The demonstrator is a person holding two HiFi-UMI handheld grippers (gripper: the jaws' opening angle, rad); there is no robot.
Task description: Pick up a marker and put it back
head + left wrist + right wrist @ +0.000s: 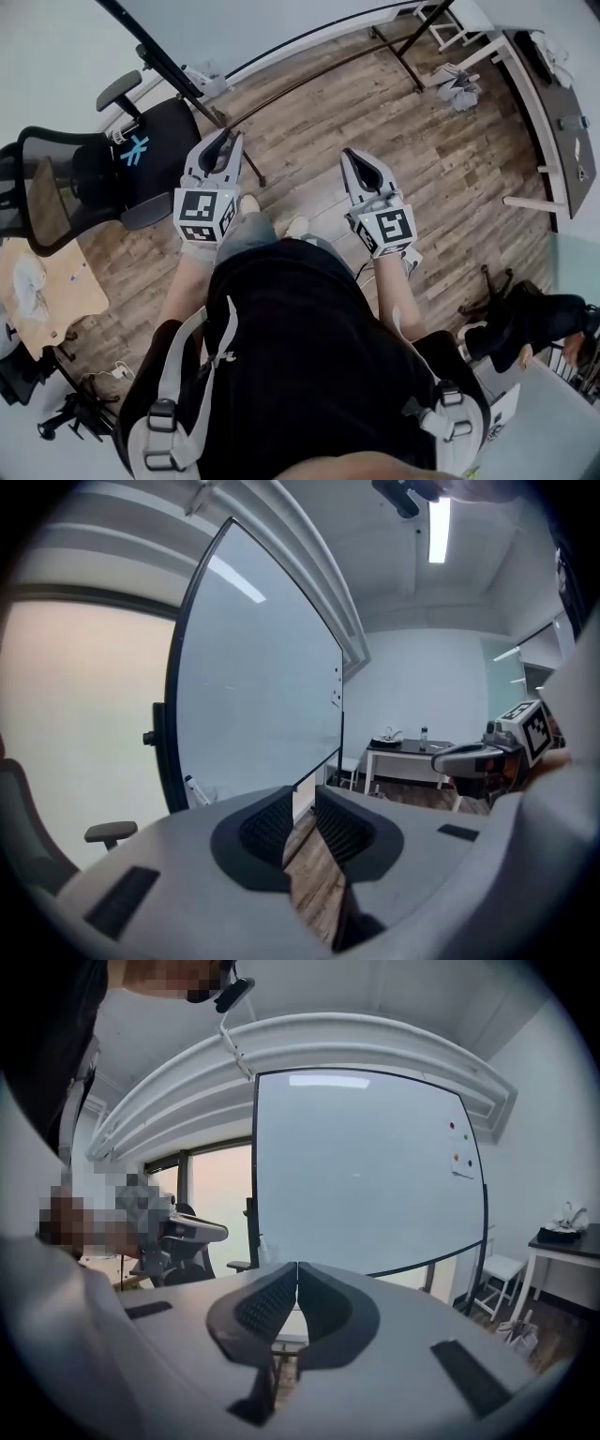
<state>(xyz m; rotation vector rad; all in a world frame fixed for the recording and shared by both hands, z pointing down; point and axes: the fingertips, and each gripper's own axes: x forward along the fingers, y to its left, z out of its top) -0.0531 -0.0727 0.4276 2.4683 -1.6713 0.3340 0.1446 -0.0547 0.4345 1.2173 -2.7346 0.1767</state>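
Wood-plank floor point(394, 131) underfoot, a big black-framed whiteboard on a stand point(366, 1166) dead ahead: I'd call this the approach, nothing picked up yet. My left gripper point(305, 799) has its ribbed jaws slightly apart with only floor between them, and my right gripper point(297, 1274) sits tip to tip on nothing. I can't place the marker for sure, though a small pale thing point(193, 787) at the board's lower edge may be it, so next I'd close in there and open a gripper.
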